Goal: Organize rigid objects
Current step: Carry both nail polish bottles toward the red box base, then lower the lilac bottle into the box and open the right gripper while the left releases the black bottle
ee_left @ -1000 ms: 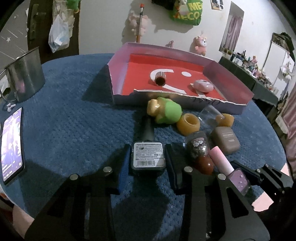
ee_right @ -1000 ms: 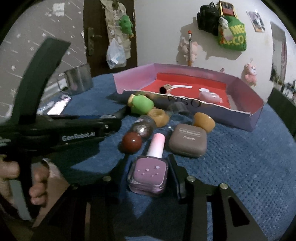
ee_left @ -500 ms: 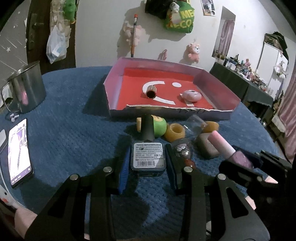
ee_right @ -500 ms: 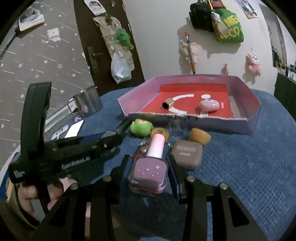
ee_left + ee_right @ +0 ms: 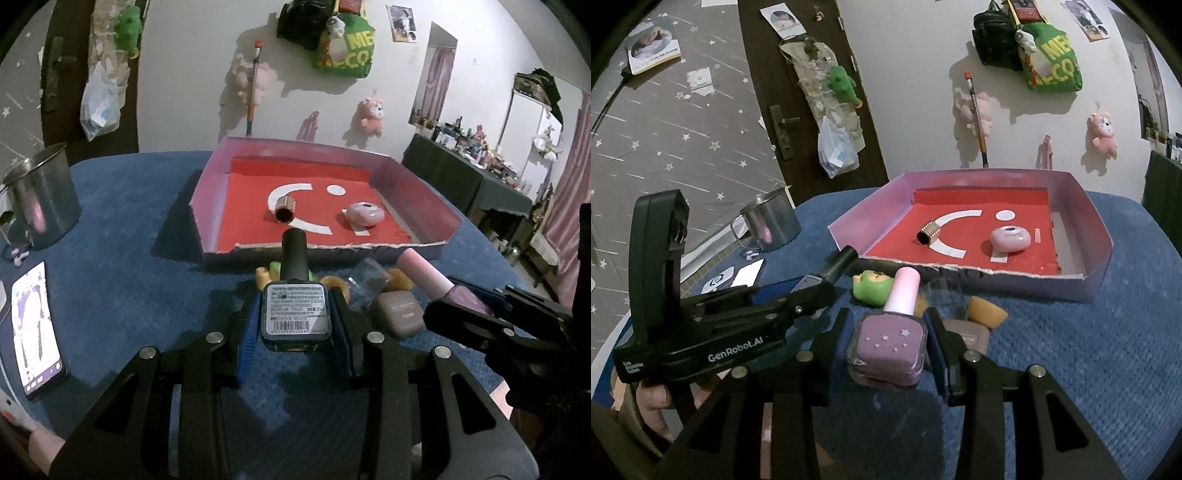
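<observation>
My left gripper (image 5: 295, 314) is shut on a dark nail polish bottle (image 5: 294, 310) with a black cap, held above the blue table. A purple nail polish bottle (image 5: 890, 343) with a pink cap sits clamped in my right gripper (image 5: 890, 339), also off the table. Ahead lies a shallow red tray (image 5: 417, 192) with pink walls, holding a small gold-and-black cap (image 5: 284, 212) and a pink oval case (image 5: 364, 214). In front of the tray rest a green toy (image 5: 873, 288), orange rings (image 5: 988, 312), a clear cup (image 5: 945, 299) and a taupe compact (image 5: 400, 314).
A metal mug (image 5: 40, 195) stands at the far left of the blue cloth table (image 5: 122, 266), with a lit phone (image 5: 35, 328) near the left edge. A person's hand (image 5: 653, 406) grips the left tool. A dark side table (image 5: 480, 184) with clutter stands to the right.
Both grippers have risen with their bottles, lifting them off the table. The tray and loose items now sit lower and farther below the fingers.
</observation>
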